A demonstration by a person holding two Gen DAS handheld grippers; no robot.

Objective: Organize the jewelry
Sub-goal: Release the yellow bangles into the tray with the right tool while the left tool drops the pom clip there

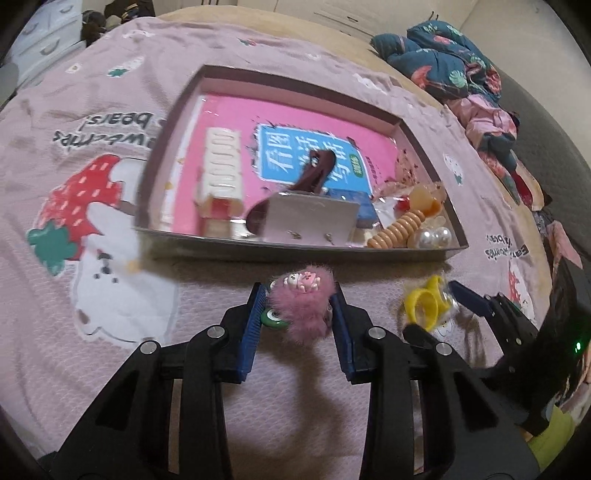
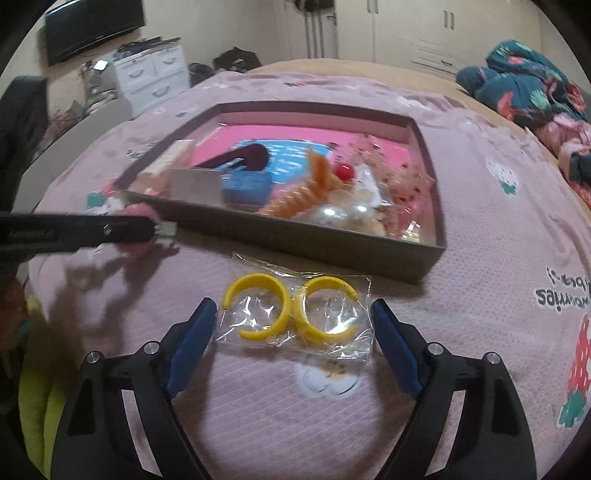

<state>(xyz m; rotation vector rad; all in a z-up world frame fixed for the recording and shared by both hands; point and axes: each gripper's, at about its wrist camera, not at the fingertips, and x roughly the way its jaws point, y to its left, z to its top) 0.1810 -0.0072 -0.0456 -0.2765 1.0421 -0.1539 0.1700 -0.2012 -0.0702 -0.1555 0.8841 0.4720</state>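
On a pink printed bedspread (image 1: 229, 66), the left gripper (image 1: 300, 308) pinches a fluffy pink pom-pom clip (image 1: 304, 304). The right gripper (image 2: 293, 325) gapes wide around bagged yellow hoop earrings (image 2: 291, 312), gripping nothing.

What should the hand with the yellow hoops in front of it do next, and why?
Probably close the right gripper on the bag of yellow hoops. Its jaws stand open on either side of the bag, which lies on the blanket outside the box where the other jewelry sits. The left gripper already has the pink pom-pom between its jaws.

My bedroom: bed (image 2: 480, 206) with pink bear blanket (image 1: 110, 122), white drawers (image 2: 151, 74), wall TV (image 2: 92, 26), wardrobe doors (image 2: 417, 29).
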